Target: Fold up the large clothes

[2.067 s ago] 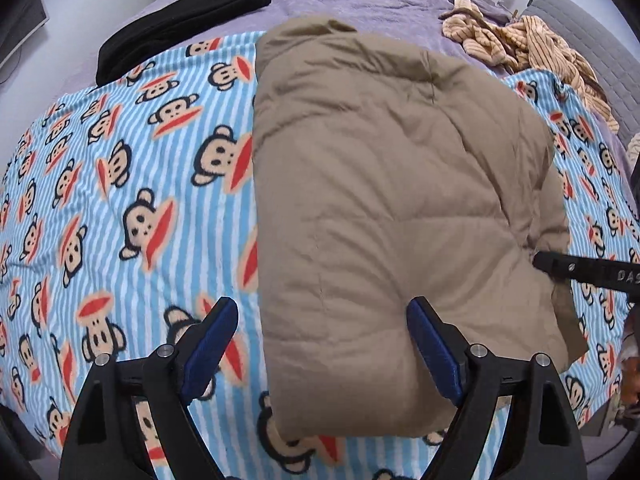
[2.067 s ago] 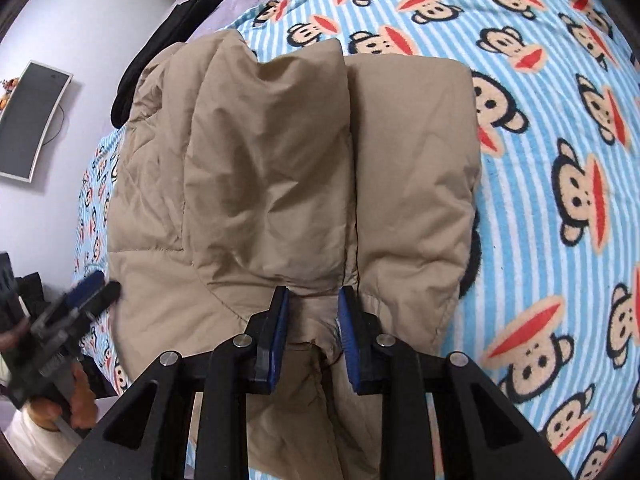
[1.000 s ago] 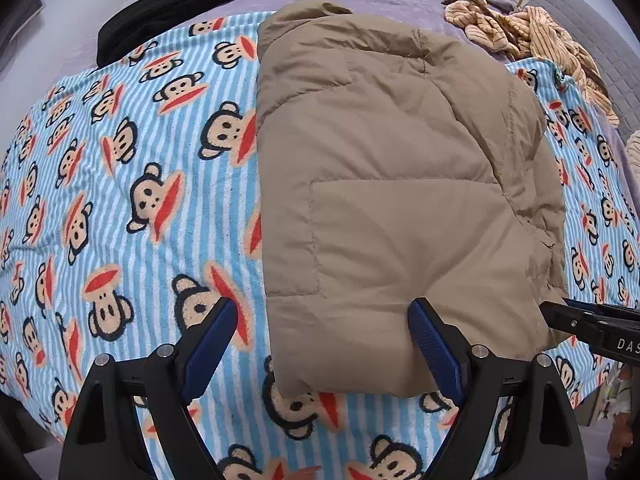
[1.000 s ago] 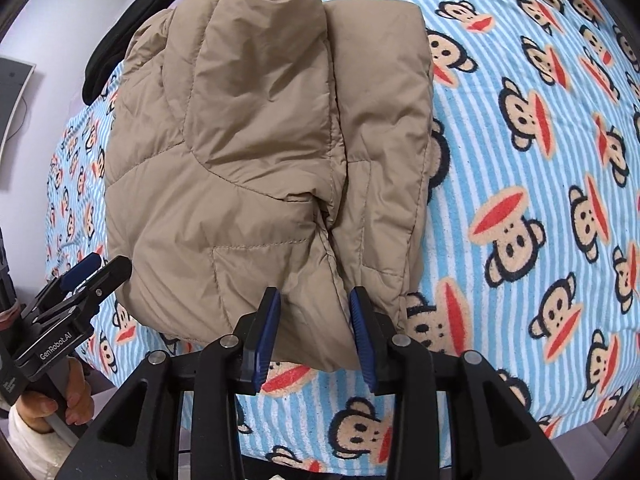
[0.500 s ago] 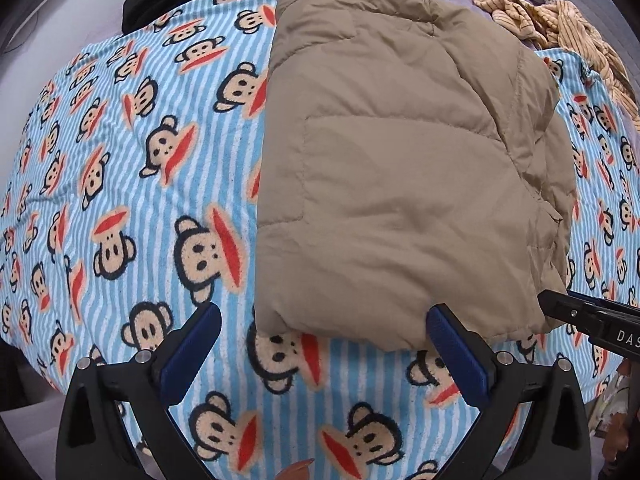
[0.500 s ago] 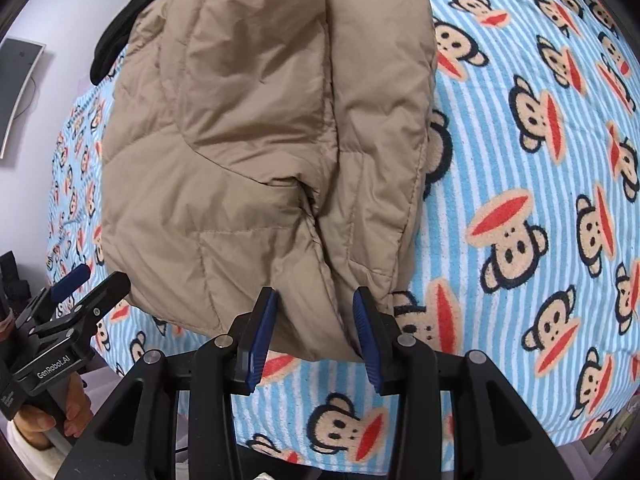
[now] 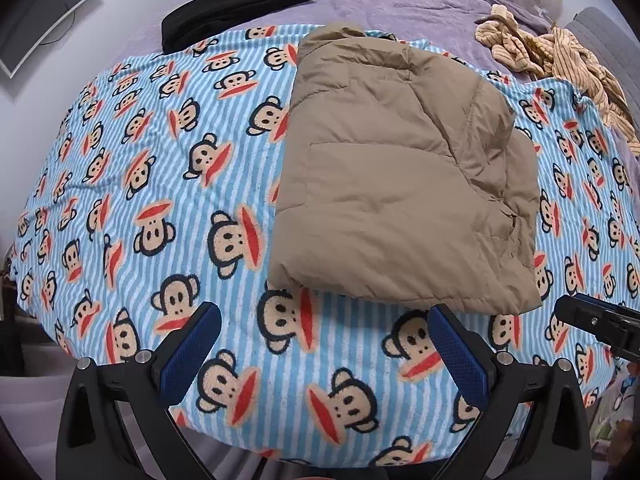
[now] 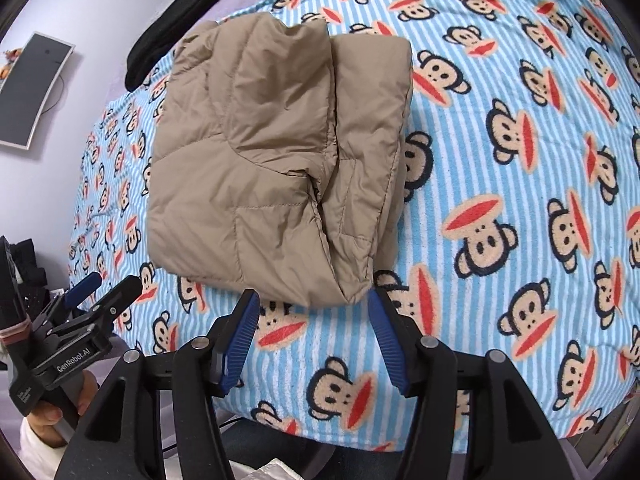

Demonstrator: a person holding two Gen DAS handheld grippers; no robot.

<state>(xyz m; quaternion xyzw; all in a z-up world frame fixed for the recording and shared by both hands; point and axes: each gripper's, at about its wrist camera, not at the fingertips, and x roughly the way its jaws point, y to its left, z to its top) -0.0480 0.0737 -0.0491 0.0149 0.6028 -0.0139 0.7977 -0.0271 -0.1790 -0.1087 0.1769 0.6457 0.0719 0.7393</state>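
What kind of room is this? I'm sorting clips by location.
Most likely a bedroom: a bed with a purple sheet and monkey-print blanket, clothes such as the folded tan jacket, and a wall-mounted screen.

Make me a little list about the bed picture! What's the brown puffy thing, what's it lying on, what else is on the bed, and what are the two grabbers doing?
puffy thing: tan padded jacket, folded into a bundle
lying on: monkey-print striped blanket
also on the bed: black garment at the far edge; striped beige clothes heaped at the far right
left gripper: open, holding nothing, short of the jacket's near edge
right gripper: jaws have just been opening, nothing between them
fold: looks finished; jacket lies free of both grippers
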